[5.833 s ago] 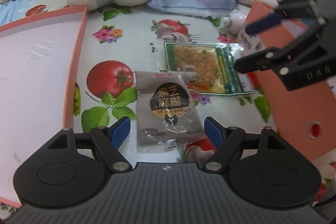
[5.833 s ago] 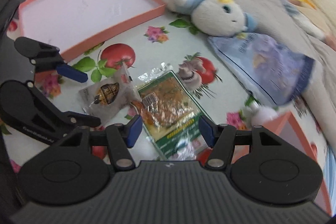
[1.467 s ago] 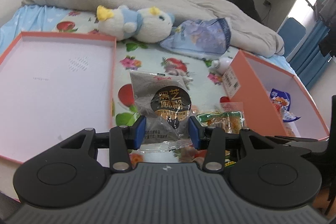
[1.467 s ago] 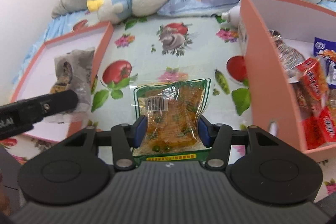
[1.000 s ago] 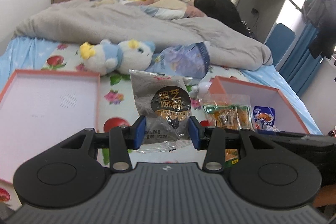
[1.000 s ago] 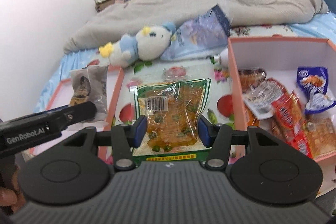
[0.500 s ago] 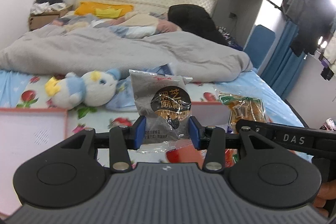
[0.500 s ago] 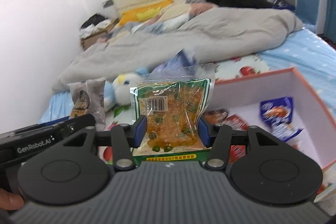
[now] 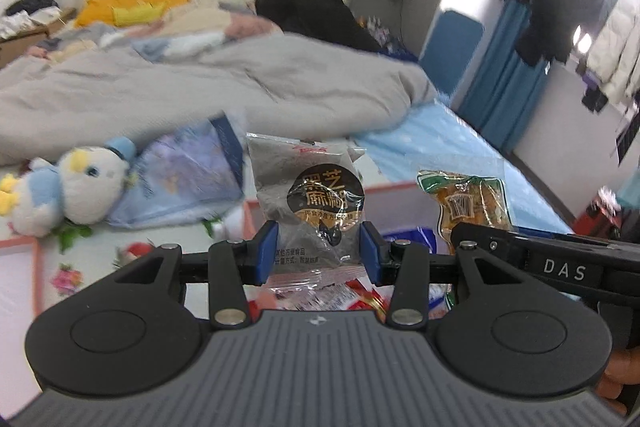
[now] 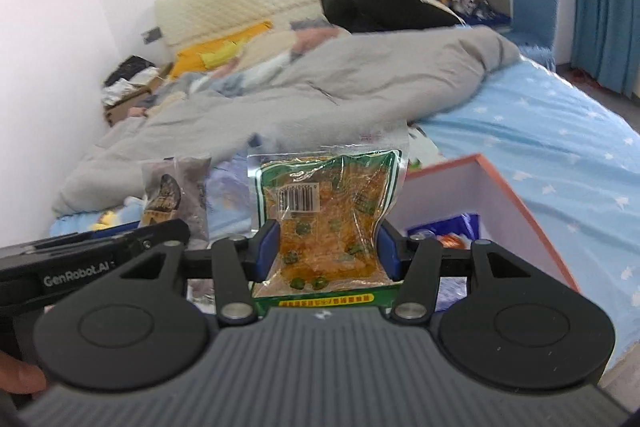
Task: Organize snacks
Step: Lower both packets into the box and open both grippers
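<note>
Clamping the grey sesame packet (image 9: 310, 203) in the left gripper (image 9: 316, 253) and the orange pickle pouch (image 10: 326, 223) in the right gripper (image 10: 326, 253) above the pink box (image 10: 516, 195), the slick wrappers risked slipping out early

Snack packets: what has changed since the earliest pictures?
Both were lying on the bedsheet; now the left gripper grips the grey sesame packet and the right gripper the orange-green packet, lifted over the pink box. Plush toy unmoved.

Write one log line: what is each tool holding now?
left tool: grey packet | right tool: orange packet | orange box: below
</note>
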Demonstrator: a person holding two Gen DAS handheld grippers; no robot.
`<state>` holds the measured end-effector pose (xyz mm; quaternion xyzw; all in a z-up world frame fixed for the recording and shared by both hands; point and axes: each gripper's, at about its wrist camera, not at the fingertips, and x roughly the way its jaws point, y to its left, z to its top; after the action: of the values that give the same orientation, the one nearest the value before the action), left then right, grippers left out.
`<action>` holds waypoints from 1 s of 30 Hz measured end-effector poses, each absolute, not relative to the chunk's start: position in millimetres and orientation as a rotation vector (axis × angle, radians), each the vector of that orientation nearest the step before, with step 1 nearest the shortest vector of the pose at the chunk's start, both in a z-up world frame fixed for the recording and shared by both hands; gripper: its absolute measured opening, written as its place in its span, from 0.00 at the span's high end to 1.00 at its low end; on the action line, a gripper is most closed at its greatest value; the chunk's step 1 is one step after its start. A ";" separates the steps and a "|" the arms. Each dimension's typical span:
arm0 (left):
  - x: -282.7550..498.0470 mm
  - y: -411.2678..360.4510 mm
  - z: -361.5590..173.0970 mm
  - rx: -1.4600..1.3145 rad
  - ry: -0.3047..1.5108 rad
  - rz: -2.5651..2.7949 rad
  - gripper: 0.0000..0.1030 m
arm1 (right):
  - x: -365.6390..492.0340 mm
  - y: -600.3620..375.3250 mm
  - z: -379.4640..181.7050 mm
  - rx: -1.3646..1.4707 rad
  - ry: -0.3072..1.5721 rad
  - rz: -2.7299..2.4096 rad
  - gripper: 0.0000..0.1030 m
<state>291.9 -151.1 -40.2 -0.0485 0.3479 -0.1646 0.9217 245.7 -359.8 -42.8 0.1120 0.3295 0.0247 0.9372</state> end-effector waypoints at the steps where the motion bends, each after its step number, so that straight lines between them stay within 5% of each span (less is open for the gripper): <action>1: 297.7 -157.2 -49.2 -0.093 0.736 -0.346 0.52 | 249.6 -365.7 -50.0 0.235 0.689 0.040 0.47; 17: 353.3 -209.7 -145.4 0.010 1.001 -0.381 0.51 | 285.1 -411.8 -155.8 0.302 0.933 -0.002 0.44; 23: 353.6 -209.7 -138.2 0.014 0.986 -0.362 0.35 | 288.7 -415.0 -154.5 0.312 0.937 -0.058 0.33; 30: 334.9 -200.4 -98.2 0.021 0.902 -0.352 0.33 | 268.3 -413.3 -122.3 0.300 0.855 -0.034 0.28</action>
<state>334.9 -200.4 -98.2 0.0099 0.4335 -0.1694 0.8850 268.3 -413.3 -122.3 0.1450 0.4132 -0.0162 0.8989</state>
